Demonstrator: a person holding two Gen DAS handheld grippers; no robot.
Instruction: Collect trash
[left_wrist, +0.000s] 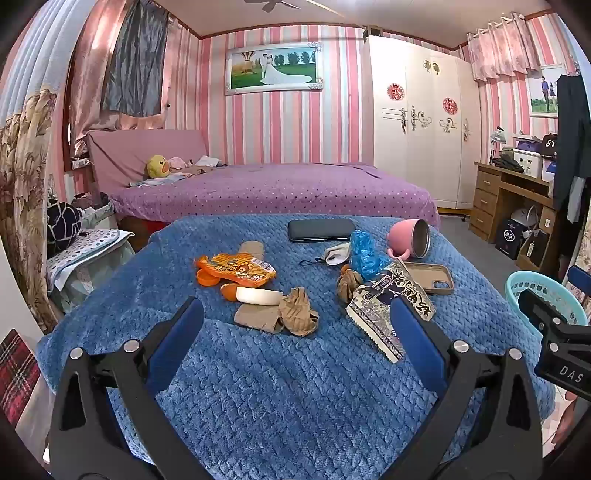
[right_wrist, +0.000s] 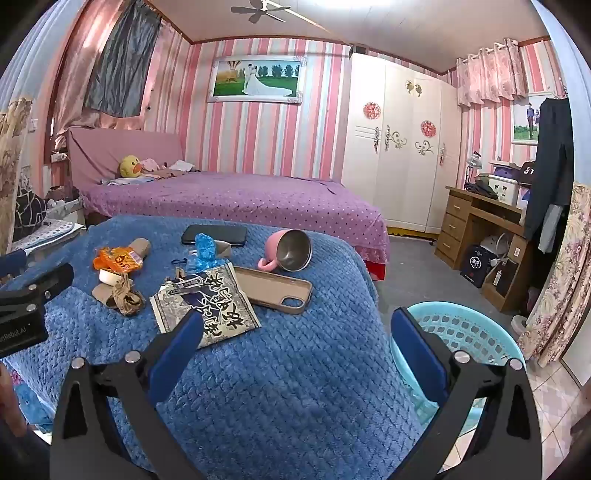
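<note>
Left gripper (left_wrist: 295, 325): jaws spread wide, nothing between them, poised over the near blue blanket (left_wrist: 295, 398); likely readied for a first pick.
Right gripper (right_wrist: 295, 332): jaws equally wide and empty, hovering at the blanket's right edge beside the basket.
Basket (right_wrist: 465, 332): turquoise, on the floor just right of the blanket; seemingly placed there to receive trash.
Nearest trash: patterned snack bag (right_wrist: 207, 306) flat ahead of the right gripper; crumpled brown paper (left_wrist: 297, 317) and white tape roll (left_wrist: 258, 295) ahead of the left.
Middle trash: orange wrapper (left_wrist: 236, 271), blue plastic wad (left_wrist: 364, 251).
Probably not trash: phone case (right_wrist: 273, 288), tipped pink mug (right_wrist: 290, 251), dark phone (left_wrist: 319, 229) farthest back.
Beyond: purple bed (left_wrist: 277, 188).
</note>
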